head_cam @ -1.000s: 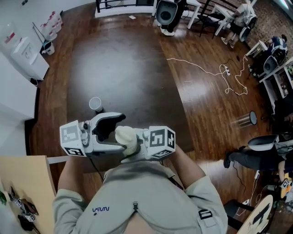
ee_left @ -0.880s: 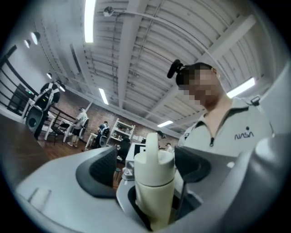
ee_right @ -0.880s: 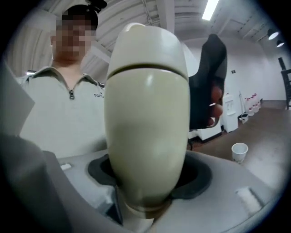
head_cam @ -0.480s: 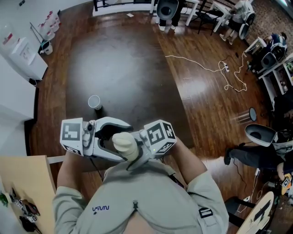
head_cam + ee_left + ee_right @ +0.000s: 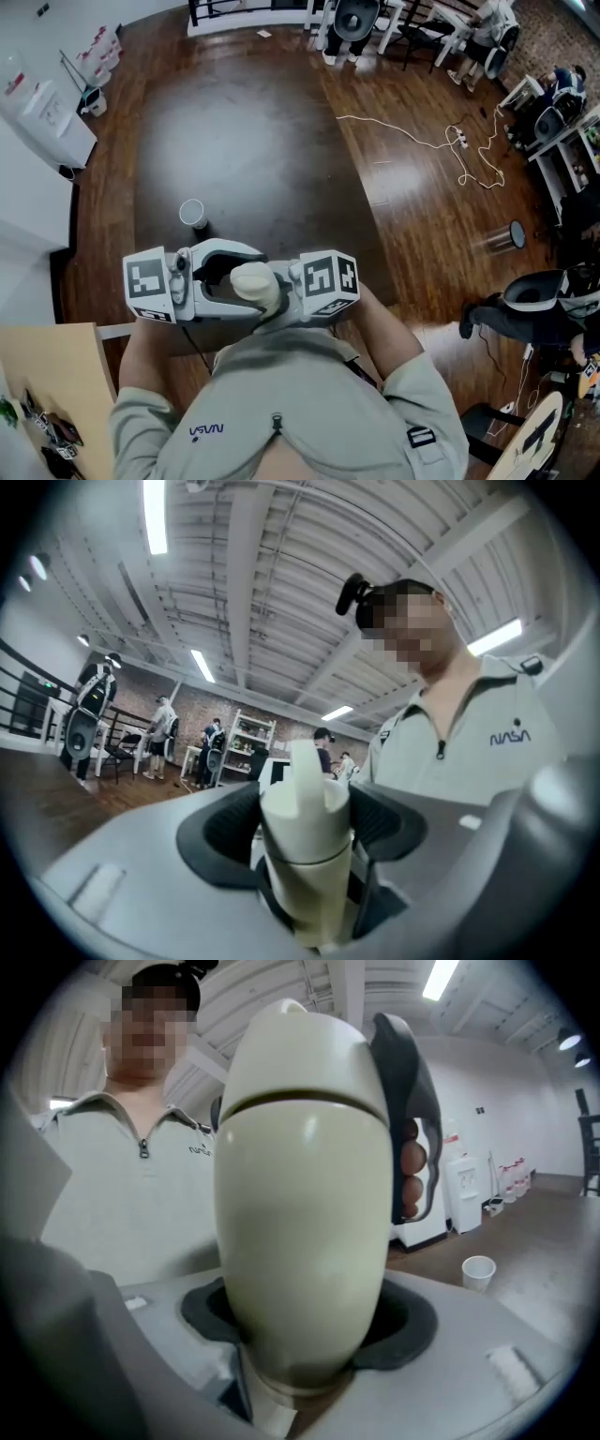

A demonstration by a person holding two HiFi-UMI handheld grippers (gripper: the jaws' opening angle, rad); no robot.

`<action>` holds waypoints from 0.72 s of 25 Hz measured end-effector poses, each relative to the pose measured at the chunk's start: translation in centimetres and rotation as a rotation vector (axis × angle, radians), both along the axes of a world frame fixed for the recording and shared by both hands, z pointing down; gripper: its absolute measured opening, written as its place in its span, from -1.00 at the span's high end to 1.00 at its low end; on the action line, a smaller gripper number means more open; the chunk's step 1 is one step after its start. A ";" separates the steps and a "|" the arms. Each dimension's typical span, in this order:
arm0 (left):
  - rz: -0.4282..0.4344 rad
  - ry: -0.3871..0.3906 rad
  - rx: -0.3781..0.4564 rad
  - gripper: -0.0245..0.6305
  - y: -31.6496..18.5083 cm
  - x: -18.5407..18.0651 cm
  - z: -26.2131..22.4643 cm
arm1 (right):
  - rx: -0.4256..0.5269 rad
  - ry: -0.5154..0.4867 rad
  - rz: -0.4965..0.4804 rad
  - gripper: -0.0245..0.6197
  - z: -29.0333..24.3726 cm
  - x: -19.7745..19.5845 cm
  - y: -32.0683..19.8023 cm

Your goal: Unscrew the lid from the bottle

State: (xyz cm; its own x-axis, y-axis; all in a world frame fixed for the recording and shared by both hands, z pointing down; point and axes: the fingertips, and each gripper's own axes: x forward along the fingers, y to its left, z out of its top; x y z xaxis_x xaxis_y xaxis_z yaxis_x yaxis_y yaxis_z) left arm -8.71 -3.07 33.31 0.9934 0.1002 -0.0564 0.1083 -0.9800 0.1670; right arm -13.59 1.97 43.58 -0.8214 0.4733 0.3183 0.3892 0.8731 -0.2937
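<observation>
A cream bottle (image 5: 255, 283) is held in the air close to the person's chest. My right gripper (image 5: 305, 1321) is shut on the bottle's body (image 5: 305, 1232), whose rounded lid (image 5: 300, 1049) sits above a dark seam. From the left, my left gripper (image 5: 305, 822) reaches over the top; its jaws are closing and the dark pads (image 5: 225, 832) lie against both sides of the ridged lid (image 5: 302, 803). In the head view the left gripper (image 5: 249, 281) and right gripper (image 5: 274, 298) meet at the bottle.
A dark table (image 5: 244, 141) lies ahead, with a white paper cup (image 5: 192, 213) near its front left. A wooden board (image 5: 47, 375) is at lower left. A white cable (image 5: 422, 141) trails over the floor on the right. Chairs and people are further off.
The left gripper's jaws have drawn in around the lid. Both grippers and the bottle have shifted a little; the right gripper keeps its hold.
</observation>
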 end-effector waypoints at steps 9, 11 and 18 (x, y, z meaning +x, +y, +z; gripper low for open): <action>-0.523 -0.098 0.121 -0.02 -5.3 0.0 1.5 | 0.237 0.080 0.549 -0.01 2.4 -0.8 -9.1; -0.653 -0.103 0.115 -0.01 -6.4 -0.1 1.8 | 0.295 0.119 0.675 -0.01 2.8 -0.5 -10.9; -0.840 -0.086 0.060 -0.01 -7.6 -0.3 2.4 | 0.425 0.190 0.855 -0.01 3.2 0.8 -13.4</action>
State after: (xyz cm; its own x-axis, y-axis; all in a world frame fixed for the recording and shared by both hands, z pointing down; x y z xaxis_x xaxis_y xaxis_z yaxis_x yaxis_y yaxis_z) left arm -8.99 -10.68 35.73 0.7399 -0.6727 0.0047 -0.6705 -0.7369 0.0860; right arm -12.78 -11.45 46.78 -0.7517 -0.4442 0.4874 -0.4468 0.8867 0.1190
